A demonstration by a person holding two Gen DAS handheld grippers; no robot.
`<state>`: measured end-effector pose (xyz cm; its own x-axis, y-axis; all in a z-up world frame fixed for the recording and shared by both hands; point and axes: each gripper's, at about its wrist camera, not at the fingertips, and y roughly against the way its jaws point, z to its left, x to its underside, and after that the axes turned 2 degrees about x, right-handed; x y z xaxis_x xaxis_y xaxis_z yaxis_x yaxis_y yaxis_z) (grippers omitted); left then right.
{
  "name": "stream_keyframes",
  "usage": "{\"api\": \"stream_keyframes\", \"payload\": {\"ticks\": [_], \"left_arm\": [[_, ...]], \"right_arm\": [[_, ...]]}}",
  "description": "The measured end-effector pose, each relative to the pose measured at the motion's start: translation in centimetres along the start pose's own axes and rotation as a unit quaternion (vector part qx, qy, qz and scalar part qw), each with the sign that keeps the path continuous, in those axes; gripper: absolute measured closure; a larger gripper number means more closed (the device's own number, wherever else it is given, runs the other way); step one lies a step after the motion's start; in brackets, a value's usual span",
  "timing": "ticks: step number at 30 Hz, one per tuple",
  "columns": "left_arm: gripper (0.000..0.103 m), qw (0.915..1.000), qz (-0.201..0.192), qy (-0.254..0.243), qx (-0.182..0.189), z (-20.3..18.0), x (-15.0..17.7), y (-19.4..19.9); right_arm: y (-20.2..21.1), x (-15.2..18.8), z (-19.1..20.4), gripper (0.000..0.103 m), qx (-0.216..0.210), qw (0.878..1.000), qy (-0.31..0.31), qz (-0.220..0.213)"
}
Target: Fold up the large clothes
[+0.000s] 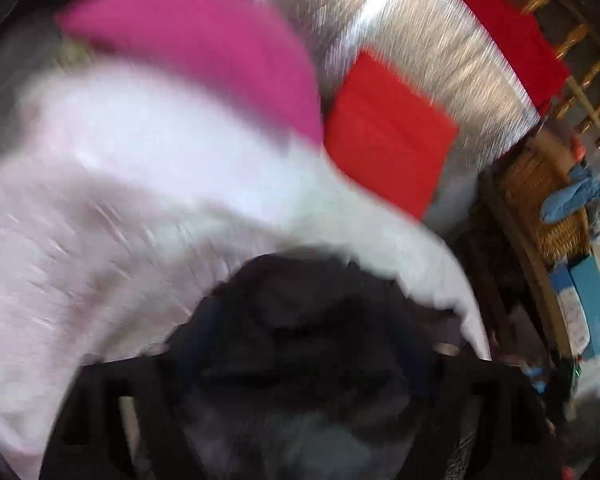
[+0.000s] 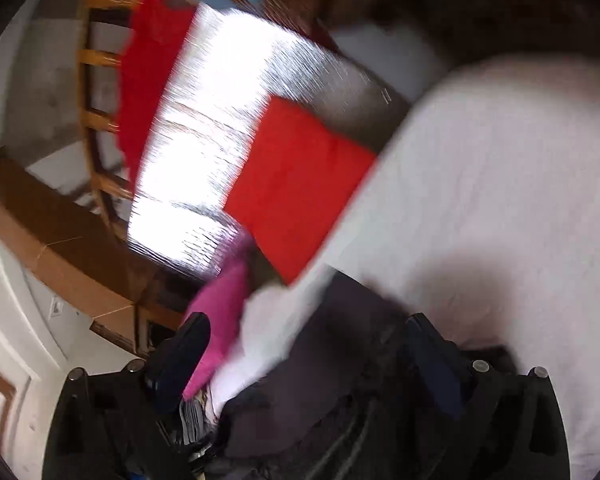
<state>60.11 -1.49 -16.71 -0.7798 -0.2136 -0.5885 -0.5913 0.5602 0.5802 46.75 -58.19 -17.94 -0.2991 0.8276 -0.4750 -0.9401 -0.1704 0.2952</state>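
Left gripper (image 1: 300, 320) and right gripper (image 2: 300, 360): each bunched in dark garment (image 2: 320, 380), jaw closure indiscernible through blur; red folded item (image 2: 300, 184) on silver surface (image 2: 204, 128), apparently done; white cloth (image 2: 480, 208) and pink cloth (image 1: 204, 48) apparently unfolded.

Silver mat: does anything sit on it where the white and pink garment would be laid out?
Yes. A folded red cloth lies on the silver mat, right beside the white and pink garment. More red fabric drapes over the mat's far edge.
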Motion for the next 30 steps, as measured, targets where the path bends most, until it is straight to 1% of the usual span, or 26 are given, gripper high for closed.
{"api": "stream_keyframes", "payload": {"ticks": [1, 2, 3, 4, 6, 7, 9, 10, 12, 14, 16, 17, 18, 19, 20, 21, 22, 23, 24, 25, 26, 27, 28, 30], "left_arm": [[0.014, 0.9999, -0.015, -0.006, 0.001, -0.3, 0.2, 1.4], [0.013, 0.9996, -0.024, -0.009, -0.011, -0.6, 0.6, 2.9], [0.013, 0.9986, -0.024, -0.012, -0.045, -1.0, 1.6, 4.8], [0.013, 0.9980, -0.023, -0.014, -0.058, -1.2, 2.5, 5.9], [0.013, 0.9963, -0.017, -0.009, -0.083, -1.2, 5.1, 7.9], [0.013, 0.9949, -0.014, -0.002, -0.100, -1.0, 7.0, 9.0], [0.013, 0.9919, -0.009, 0.016, -0.126, -0.3, 9.8, 10.3], [0.013, 0.9896, -0.009, 0.031, -0.141, 0.4, 11.4, 10.9], [0.013, 0.9852, -0.009, 0.055, -0.162, 1.6, 13.2, 11.4], [0.013, 0.9818, -0.003, 0.074, -0.175, 2.9, 13.9, 11.1], [0.013, 0.9805, -0.002, 0.081, -0.179, 3.8, 13.8, 10.8], [0.013, 0.9807, 0.000, 0.080, -0.179, 4.0, 13.7, 10.3], [0.013, 0.9814, 0.013, 0.080, -0.174, 4.2, 13.5, 9.5], [0.013, 0.9824, 0.022, 0.080, -0.167, 4.2, 13.3, 8.8], [0.013, 0.9841, 0.030, 0.079, -0.157, 4.2, 13.1, 8.2], [0.013, 0.9856, 0.046, 0.076, -0.144, 4.3, 12.9, 7.2], [0.017, 0.9849, 0.055, 0.073, -0.147, 4.5, 12.9, 6.7], [0.024, 0.9841, 0.061, 0.066, -0.153, 4.4, 13.0, 6.3], [0.039, 0.9833, 0.072, 0.050, -0.160, 4.1, 13.1, 5.7], [0.043, 0.9826, 0.080, 0.042, -0.162, 4.0, 13.1, 5.4], [0.046, 0.9820, 0.079, 0.037, -0.168, 3.9, 13.1, 5.3], [0.053, 0.9818, 0.073, 0.029, -0.173, 3.7, 13.0, 5.4], [0.054, 0.9807, 0.072, 0.019, -0.181, 3.5, 13.0, 5.4], [0.054, 0.9775, 0.076, 0.011, -0.197, 3.5, 13.5, 5.2]], "right_arm": [[1.0, 0.0, 0.3, 0.003, 0.007, 1.000, 0.009, 0.002], [2.6, 0.1, 0.5, 0.003, 0.019, 1.000, 0.021, 0.006], [3.8, 0.4, 0.6, 0.003, 0.028, 0.999, 0.029, 0.006], [5.7, 1.0, 0.7, 0.004, 0.046, 0.998, 0.041, 0.004], [8.2, 2.5, 0.6, 0.003, 0.077, 0.995, 0.058, 0.002], [8.8, 3.0, 0.4, 0.003, 0.089, 0.994, 0.064, 0.002], [10.4, 4.9, -0.1, 0.003, 0.125, 0.989, 0.075, 0.005], [10.8, 5.3, -0.5, 0.004, 0.133, 0.988, 0.073, 0.008], [10.9, 6.4, -1.5, 0.005, 0.159, 0.985, 0.067, 0.027], [10.2, 6.8, -2.0, 0.005, 0.179, 0.980, 0.084, 0.033], [9.6, 7.3, -2.3, 0.006, 0.203, 0.972, 0.111, 0.031], [9.0, 7.6, -2.6, 0.009, 0.216, 0.968, 0.124, 0.035], [8.3, 7.8, -2.7, 0.013, 0.223, 0.965, 0.134, 0.043], [7.8, 8.1, -3.0, 0.022, 0.225, 0.963, 0.142, 0.051], [7.0, 8.3, -3.3, 0.034, 0.230, 0.959, 0.152, 0.064], [6.1, 8.6, -3.6, 0.042, 0.234, 0.956, 0.157, 0.080], [5.6, 8.7, -3.7, 0.057, 0.232, 0.956, 0.158, 0.088], [5.2, 9.0, -3.6, 0.060, 0.228, 0.955, 0.162, 0.098], [5.2, 9.2, -3.1, 0.066, 0.236, 0.951, 0.173, 0.096], [5.3, 9.4, -2.6, 0.075, 0.241, 0.948, 0.183, 0.094], [5.5, 9.6, -1.7, 0.081, 0.249, 0.942, 0.204, 0.091], [5.8, 9.8, -1.0, 0.083, 0.255, 0.938, 0.219, 0.086], [6.4, 9.9, 0.0, 0.084, 0.261, 0.933, 0.236, 0.077], [7.4, 10.3, 1.1, 0.085, 0.265, 0.928, 0.252, 0.064]]}}
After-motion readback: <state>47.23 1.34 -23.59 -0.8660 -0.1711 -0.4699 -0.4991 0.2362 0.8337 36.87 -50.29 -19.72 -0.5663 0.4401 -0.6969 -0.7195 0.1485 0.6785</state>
